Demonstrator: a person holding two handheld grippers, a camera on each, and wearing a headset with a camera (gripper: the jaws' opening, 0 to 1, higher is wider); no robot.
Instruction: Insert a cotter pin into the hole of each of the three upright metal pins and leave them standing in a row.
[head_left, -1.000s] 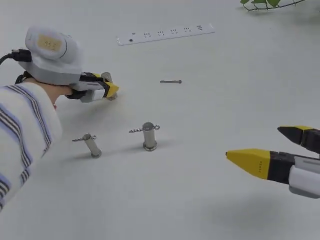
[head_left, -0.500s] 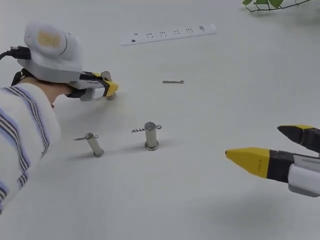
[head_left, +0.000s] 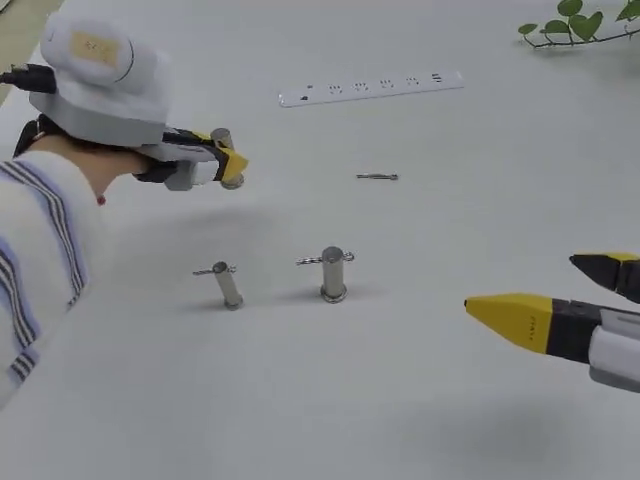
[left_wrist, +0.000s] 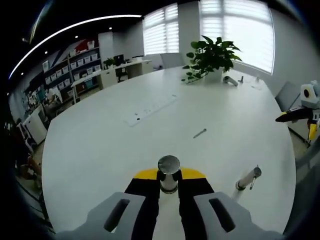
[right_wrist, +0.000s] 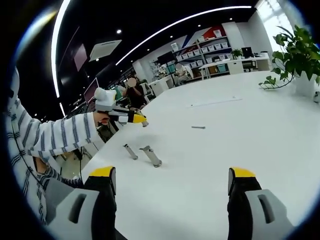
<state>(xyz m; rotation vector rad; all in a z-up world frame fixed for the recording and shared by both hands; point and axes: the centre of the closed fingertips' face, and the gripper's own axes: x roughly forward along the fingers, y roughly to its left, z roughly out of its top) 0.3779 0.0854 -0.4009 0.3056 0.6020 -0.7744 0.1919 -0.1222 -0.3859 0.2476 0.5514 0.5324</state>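
The jaws of the left gripper (left_wrist: 169, 176) are clamping one metal pin (left_wrist: 169, 164), which is standing upright between the yellow tips with its round head above them. In the head view this held pin is sitting at the far left of the white table (head_left: 420, 400); I cannot tell whether its foot is touching the surface. A striped sleeve (head_left: 40, 250) is reaching to this gripper from the near left. The jaws of the right gripper (head_left: 520, 281) are standing wide apart and gripping nothing, hovering over the near right of the table. Between the two grippers, the left pin (head_left: 228, 286) and the right pin (head_left: 333, 274) are standing side by side, each carrying a cotter pin (head_left: 312, 260) through its hole near the top. A loose cotter pin (head_left: 377, 177) is lying flat farther away, well apart from them. A power strip (head_left: 370, 88) is lying along the far side, and a plant (head_left: 580, 22) is showing at the far right.
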